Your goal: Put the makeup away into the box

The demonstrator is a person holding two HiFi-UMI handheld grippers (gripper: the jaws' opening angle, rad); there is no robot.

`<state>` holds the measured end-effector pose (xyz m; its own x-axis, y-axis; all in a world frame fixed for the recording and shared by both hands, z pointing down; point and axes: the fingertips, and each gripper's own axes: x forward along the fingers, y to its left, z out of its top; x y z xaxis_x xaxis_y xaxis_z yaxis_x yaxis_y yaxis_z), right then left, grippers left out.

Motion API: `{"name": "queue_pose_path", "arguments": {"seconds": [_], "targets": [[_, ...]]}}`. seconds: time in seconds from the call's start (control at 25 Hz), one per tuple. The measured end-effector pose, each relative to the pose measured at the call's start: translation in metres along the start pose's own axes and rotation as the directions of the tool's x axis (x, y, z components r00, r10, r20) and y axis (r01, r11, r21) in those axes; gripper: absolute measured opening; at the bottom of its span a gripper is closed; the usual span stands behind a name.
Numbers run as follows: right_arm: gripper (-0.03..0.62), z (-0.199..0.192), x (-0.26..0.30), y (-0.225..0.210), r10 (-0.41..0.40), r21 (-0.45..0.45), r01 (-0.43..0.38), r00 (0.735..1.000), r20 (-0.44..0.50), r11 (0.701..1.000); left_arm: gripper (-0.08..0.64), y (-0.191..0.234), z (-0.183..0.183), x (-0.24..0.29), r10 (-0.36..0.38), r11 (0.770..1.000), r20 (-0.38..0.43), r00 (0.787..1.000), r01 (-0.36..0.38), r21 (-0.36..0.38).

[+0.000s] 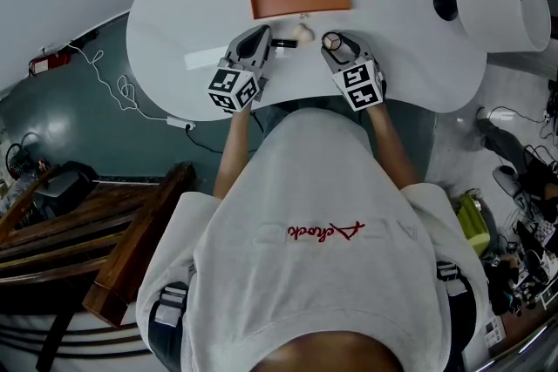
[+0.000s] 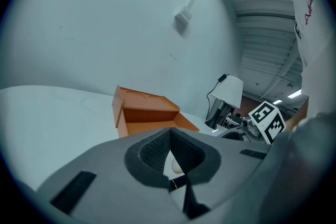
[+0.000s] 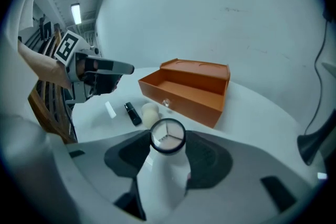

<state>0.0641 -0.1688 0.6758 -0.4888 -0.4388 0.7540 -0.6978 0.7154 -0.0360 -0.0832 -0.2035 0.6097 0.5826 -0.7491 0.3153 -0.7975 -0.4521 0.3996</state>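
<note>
Left gripper view: the left tongs conceal most of the sponge. Head view: the person's torso covers the near edge of the surface. Right gripper view: a clear item beside the box is too small to identify.

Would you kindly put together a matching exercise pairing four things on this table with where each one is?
Things:
1. white bottle
2. orange box
3. black tube
4. lamp

Places:
A. lying flat beside the sponge
B. clamped in the right hand-held gripper
C. at the right end of the table in the head view
D. open, on the table's far side

Pairs: 1-B; 2-D; 3-A; 4-C
</note>
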Motion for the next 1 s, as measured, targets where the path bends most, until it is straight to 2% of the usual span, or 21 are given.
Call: {"name": "queue_pose_path", "arguments": {"seconds": [0.64,1.0], "targets": [[0.224,0.111,-0.024,-0.047,-0.090,-0.034,0.099,0.974,0.206,0.995,0.011,0.000,0.085,0.005,-0.004,0.995,0.131,0.991,-0.010,0.101],[0.224,0.138,-0.019,-0.051,-0.070,-0.099,0.094,0.972,0.225,0.991,0.011,0.011,0.101,-0.005,0.028,0.994,0.169,0.985,-0.046,0.102]]}}
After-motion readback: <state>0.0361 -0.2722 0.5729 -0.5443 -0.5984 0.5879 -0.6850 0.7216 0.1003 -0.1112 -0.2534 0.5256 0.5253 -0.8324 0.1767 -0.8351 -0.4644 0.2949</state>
